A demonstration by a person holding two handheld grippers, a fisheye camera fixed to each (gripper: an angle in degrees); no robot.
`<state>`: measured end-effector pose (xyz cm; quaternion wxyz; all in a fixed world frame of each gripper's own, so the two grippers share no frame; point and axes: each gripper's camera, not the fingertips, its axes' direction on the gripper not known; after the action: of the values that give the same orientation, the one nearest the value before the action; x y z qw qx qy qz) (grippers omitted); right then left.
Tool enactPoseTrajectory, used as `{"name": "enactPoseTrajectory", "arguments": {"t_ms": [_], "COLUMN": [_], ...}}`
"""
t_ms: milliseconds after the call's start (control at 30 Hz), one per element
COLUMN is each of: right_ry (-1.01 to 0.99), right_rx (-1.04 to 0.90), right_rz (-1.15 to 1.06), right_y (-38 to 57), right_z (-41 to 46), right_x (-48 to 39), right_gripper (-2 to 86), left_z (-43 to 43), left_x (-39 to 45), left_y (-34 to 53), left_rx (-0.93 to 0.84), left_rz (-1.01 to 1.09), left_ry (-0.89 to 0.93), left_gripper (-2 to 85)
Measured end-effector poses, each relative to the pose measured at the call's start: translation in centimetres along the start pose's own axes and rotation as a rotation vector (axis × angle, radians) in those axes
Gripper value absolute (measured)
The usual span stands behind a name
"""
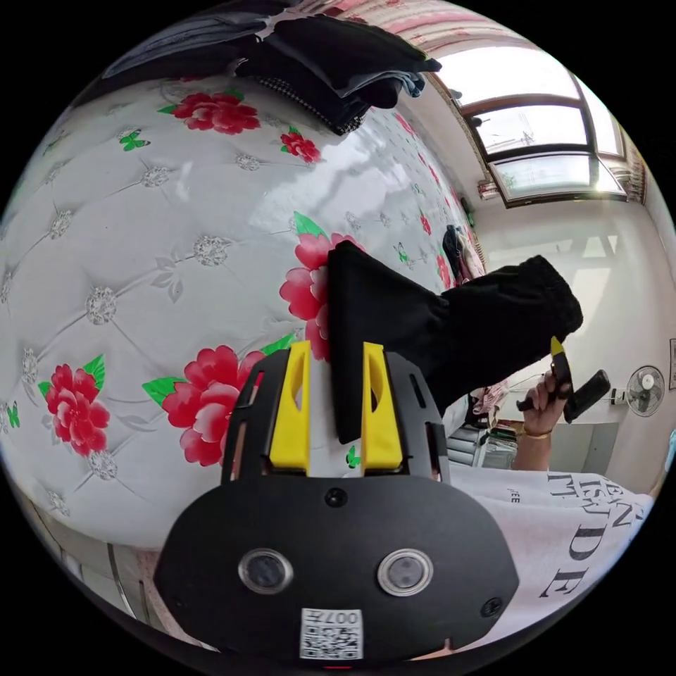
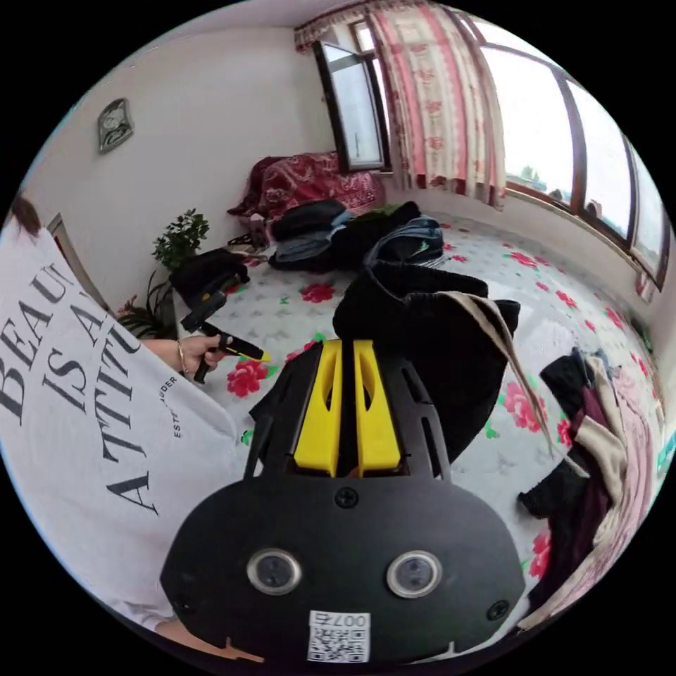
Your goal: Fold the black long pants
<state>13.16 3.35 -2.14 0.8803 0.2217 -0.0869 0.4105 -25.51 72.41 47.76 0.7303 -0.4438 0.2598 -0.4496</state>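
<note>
While the left tongs (image 1: 336, 405) stand spread around one edge of the black long pants (image 1: 451, 331) and the right tongs (image 2: 346, 408) pinch the other end above the flowered bed (image 1: 141, 246), that unclamped edge could slip and spoil the fold.

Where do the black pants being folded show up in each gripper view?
Left gripper view: black pants at centre, running right from the left gripper toward the person's hand.
Right gripper view: at centre, bunched above the right gripper.
Shared landmark: the flowered mattress.
</note>
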Motion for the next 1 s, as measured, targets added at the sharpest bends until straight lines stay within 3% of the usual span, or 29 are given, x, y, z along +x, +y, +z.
{"name": "enactPoseTrajectory", "arguments": {"t_ms": [100,200,333,467,600,867,1000], "right_ry": [-0.211,-0.351,-0.384,-0.185,-0.224,-0.413,-0.352], "right_rx": [-0.165,-0.337,-0.239,-0.145,-0.134,-0.226,-0.271], "right_rz": [-0.067,0.096,0.373,0.696,0.930,1.028,0.882], "right_y": [0.6,3.8,6.9,12.9,19.0,22.2,18.9], "right_z": [10.6,19.6,19.0,15.3,16.7,25.7,25.6], "right_x": [-5.4,-5.1,0.8,10.3,16.5,19.9,19.2], "right_gripper": [4.3,6.7,10.0,12.6,13.3,8.9,5.7], "left_z": [-0.7,-1.0,-1.3,0.1,1.9,2.5,0.5], "left_x": [-1.3,-2.5,-3.6,-4.0,-3.1,-1.1,-0.7], "left_y": [0.3,0.5,1.0,-0.1,-1.9,-3.2,-2.2], "left_rx": [-0.007,-0.035,-0.059,-0.118,-0.171,-0.255,-0.195], "left_rz": [-0.001,-0.008,0.015,0.047,0.103,0.154,0.145], "left_ry": [0.029,0.065,0.118,0.211,0.244,0.221,0.297], "left_gripper": [12.5,13.6,14.9,17.5,17.5,7.4,6.4]}}
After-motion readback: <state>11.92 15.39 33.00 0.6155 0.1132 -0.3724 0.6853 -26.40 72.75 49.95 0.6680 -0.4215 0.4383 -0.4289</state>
